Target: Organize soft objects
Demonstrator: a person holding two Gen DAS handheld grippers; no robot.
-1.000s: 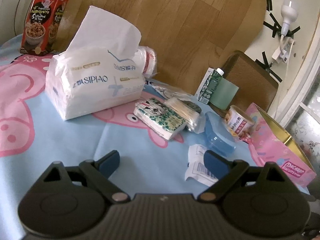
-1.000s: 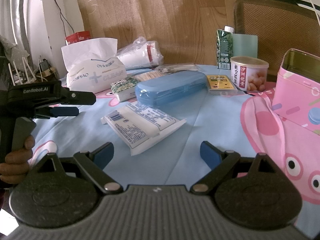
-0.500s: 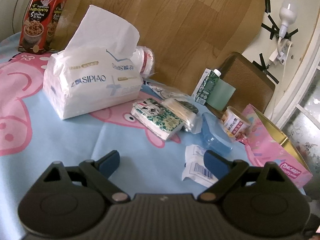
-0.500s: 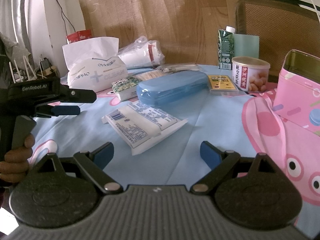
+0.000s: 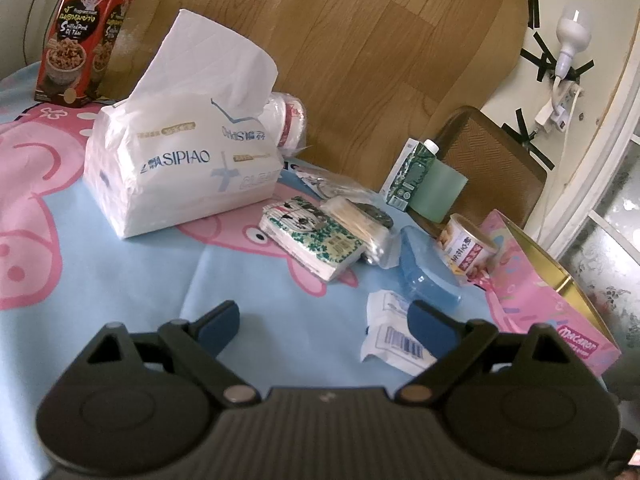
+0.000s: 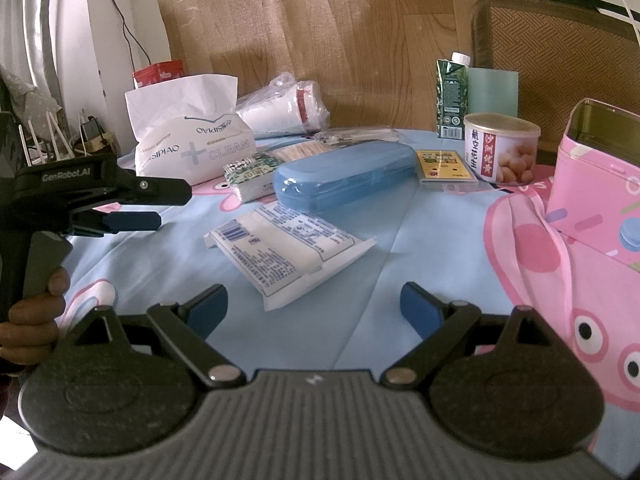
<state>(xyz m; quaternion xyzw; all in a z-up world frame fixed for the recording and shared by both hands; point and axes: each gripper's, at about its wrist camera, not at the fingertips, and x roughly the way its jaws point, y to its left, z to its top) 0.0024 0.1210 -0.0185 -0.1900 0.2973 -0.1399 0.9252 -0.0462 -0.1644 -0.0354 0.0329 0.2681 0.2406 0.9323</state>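
Observation:
A big white tissue pack (image 5: 180, 172) (image 6: 192, 148) with a sheet sticking up sits at the back left of the blue cartoon tablecloth (image 5: 120, 280). A small green-patterned tissue pack (image 5: 316, 236) (image 6: 248, 174) lies beside it. A flat white wipes pack (image 6: 288, 252) (image 5: 392, 332) lies in front of my right gripper (image 6: 314, 306), which is open and empty. My left gripper (image 5: 324, 320) (image 6: 132, 208) hovers open over bare cloth, held by a hand (image 6: 32, 320).
A blue plastic case (image 6: 344, 172), a bag of cotton swabs (image 5: 356, 220), a small can (image 6: 500, 148), a green carton (image 6: 452, 96), a yellow card (image 6: 444, 164), wrapped paper cups (image 6: 284, 112) and a red snack box (image 5: 80, 36) crowd the table. An open pink tin (image 6: 596, 176) stands at the right.
The left wrist view has shifted slightly, with the table items sitting a little lower and to the left in it. Both grippers stay open and nothing on the table has moved.

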